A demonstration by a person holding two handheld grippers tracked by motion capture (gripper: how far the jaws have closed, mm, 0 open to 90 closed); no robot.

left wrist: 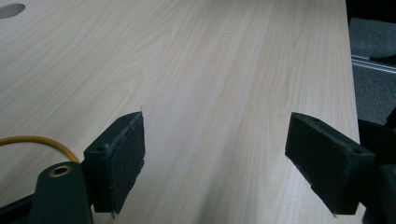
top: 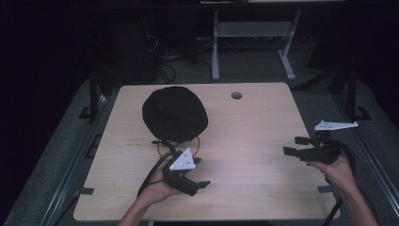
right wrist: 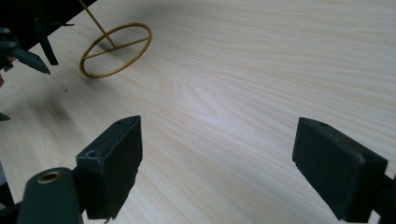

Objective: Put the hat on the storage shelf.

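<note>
Looking down from the high view, we see the left gripper (top: pixel 200 181) held low over the near part of the pale wooden table (top: pixel 263 122), its grey three-cornered plate on top and its jaws pointing right. In the left gripper view we find those jaws spread wide with nothing but bare wood grain between them; a curve of the thin yellow wire ring (left wrist: pixel 42 141) peeks in beside the left jaw. That ring (top: pixel 179 147) lies flat on the table just beyond the left gripper, tucked against the near edge of the rounded black fabric cap (top: pixel 175 113), which sits on the far left part of the table. We cannot quite tell in this dim light whether the ring is joined to the cap or merely touches it.

Over on the right, the right gripper (top: pixel 292 146) hovers near the table's right edge, well apart from ring and cap, pointing left. From the right gripper view its jaws also stand wide open, gripping nothing, and the ring (right wrist: pixel 116 50) shows far ahead with a straight yellow strand across it.
</note>
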